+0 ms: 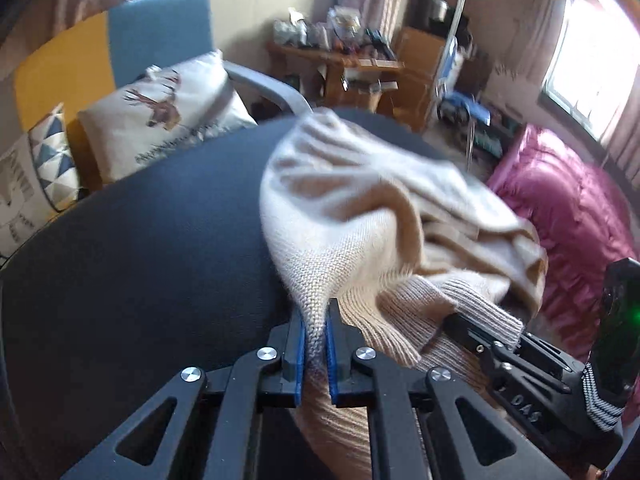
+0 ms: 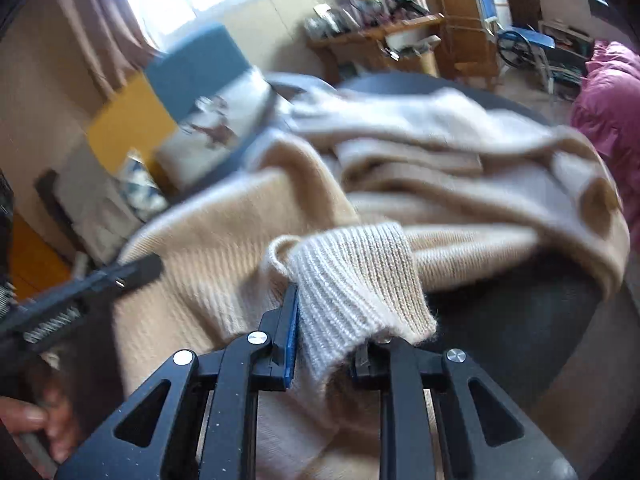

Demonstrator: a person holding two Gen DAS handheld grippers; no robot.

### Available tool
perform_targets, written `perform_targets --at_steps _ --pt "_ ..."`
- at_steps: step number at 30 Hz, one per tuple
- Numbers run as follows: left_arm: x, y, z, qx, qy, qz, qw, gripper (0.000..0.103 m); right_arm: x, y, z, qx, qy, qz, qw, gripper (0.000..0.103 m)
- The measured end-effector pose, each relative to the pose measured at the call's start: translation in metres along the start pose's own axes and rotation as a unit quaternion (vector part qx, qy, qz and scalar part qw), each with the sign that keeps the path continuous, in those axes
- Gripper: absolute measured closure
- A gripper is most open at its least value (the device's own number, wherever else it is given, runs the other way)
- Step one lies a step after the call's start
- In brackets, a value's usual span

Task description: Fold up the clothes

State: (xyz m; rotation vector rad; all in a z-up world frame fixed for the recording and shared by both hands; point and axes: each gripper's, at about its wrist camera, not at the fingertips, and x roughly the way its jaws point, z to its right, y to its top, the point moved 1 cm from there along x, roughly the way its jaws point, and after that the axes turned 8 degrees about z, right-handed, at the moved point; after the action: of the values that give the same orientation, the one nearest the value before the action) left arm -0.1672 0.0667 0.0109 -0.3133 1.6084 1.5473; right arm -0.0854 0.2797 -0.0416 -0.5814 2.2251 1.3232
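A beige knit sweater lies bunched on a round black table, and part of it is lifted. My left gripper is shut on a pinched fold of the sweater's plain knit, which rises from between its blue pads. In the right wrist view the sweater spreads across the table, and its ribbed cuff sits between the fingers of my right gripper, which is shut on it. The cuff hides the right finger. The left gripper's arm shows at the left, over the knit.
A sofa with yellow and blue backs holds printed cushions behind the table. A pink quilt lies to the right. A cluttered wooden desk stands at the back. A person's hand grips a handle at lower left.
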Motion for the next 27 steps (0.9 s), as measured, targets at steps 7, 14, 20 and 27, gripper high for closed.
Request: perform_targets --at_steps 7,14,20,27 --pt "-0.103 -0.019 -0.090 -0.067 0.040 0.072 0.9943 0.096 -0.018 -0.018 -0.113 -0.048 0.107 -0.007 0.993 0.084" --pt "-0.177 -0.095 -0.190 -0.140 0.120 0.072 0.9801 0.096 0.010 -0.107 -0.213 -0.108 0.150 -0.130 0.974 0.077" --pt "-0.191 -0.161 -0.237 -0.176 0.143 0.053 0.9725 0.096 0.009 -0.168 -0.253 -0.219 0.142 -0.169 0.951 0.042" --pt "-0.197 -0.184 -0.237 -0.159 0.138 0.069 0.9751 0.092 -0.027 -0.151 -0.203 -0.174 0.136 -0.152 0.963 0.039"
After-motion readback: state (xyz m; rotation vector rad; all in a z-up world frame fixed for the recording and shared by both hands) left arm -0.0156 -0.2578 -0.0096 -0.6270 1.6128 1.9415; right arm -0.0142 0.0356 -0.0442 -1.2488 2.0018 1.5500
